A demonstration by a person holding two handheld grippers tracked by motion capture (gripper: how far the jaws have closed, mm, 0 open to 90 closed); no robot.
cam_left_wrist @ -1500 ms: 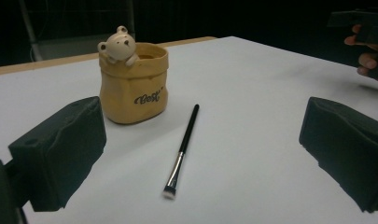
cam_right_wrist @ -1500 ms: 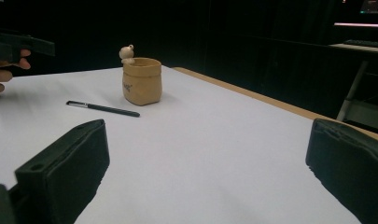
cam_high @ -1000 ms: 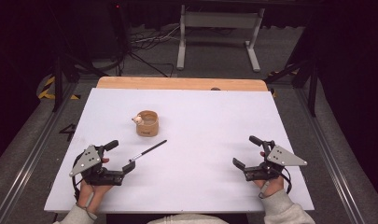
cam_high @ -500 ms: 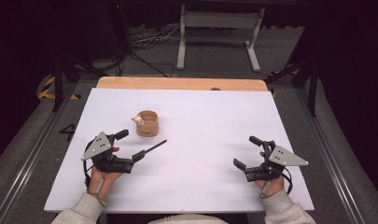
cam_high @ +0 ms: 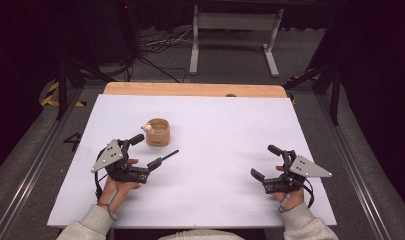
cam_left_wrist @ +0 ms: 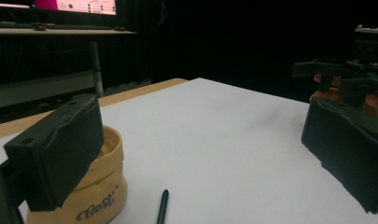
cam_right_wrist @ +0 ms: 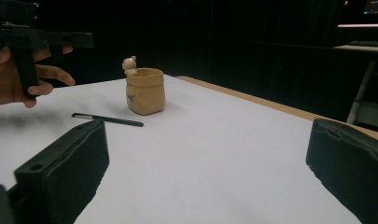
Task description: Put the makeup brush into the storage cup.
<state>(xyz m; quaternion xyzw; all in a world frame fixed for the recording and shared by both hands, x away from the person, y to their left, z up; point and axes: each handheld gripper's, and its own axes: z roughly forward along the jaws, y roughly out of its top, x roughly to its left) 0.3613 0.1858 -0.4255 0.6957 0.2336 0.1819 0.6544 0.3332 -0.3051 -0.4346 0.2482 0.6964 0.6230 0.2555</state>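
A tan sack-shaped cup (cam_high: 158, 132) with a small figure on its rim stands left of the table's middle. A thin black pen (cam_high: 169, 155) lies just in front of it. My left gripper (cam_high: 146, 151) is open close to both. In the left gripper view the pen (cam_left_wrist: 162, 207) lies between the jaws and the cup (cam_left_wrist: 102, 196) sits partly behind one jaw. My right gripper (cam_high: 266, 162) is open near the front right, holding nothing. The right gripper view shows the cup (cam_right_wrist: 146, 91), the pen (cam_right_wrist: 107, 120) and the left gripper (cam_right_wrist: 28, 35) farther off.
The white table top (cam_high: 225, 130) has a wooden strip (cam_high: 190, 89) along its far edge. Beyond it stand a metal frame (cam_high: 235, 30) and cables on a dark floor. A rail (cam_high: 35, 155) runs along the left side.
My left gripper has moved forward and right, up to the pen and the cup. The right gripper, the cup and the pen have stayed where they were.
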